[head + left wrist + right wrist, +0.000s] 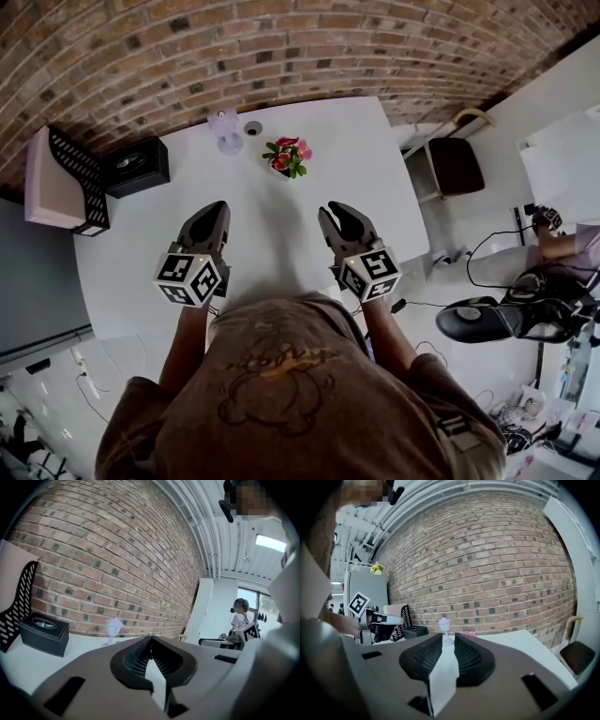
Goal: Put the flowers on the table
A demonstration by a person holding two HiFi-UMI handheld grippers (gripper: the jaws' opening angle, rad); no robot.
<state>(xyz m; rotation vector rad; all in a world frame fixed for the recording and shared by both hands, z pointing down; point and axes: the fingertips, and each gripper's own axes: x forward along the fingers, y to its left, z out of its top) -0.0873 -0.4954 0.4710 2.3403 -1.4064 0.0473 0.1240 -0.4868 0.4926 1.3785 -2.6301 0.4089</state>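
Flowers: a small red, pink and green bunch lying on the white surface, far side, centre. Nothing touches it. A pale goblet-like vase stands just to its left. A black tissue box sits at the far left, well apart.

Left hand-held gripper: clenched, tips meeting, nothing between the jaws. It is held over the near part of the surface.

Right hand-held gripper: jaws a narrow slit apart, nothing between them, so released. It is also at the near side, pointing roughly toward the vase.

Step, as a judgement: both tools are empty and far from the bunch, and the flowers already rest on the surface. Placement looks done.

Next move: if the bunch needs shifting, one hand-held gripper must spread its jaws and reach to the far side. It should take the stems low and keep clear of the vase, which looks easy to tip.
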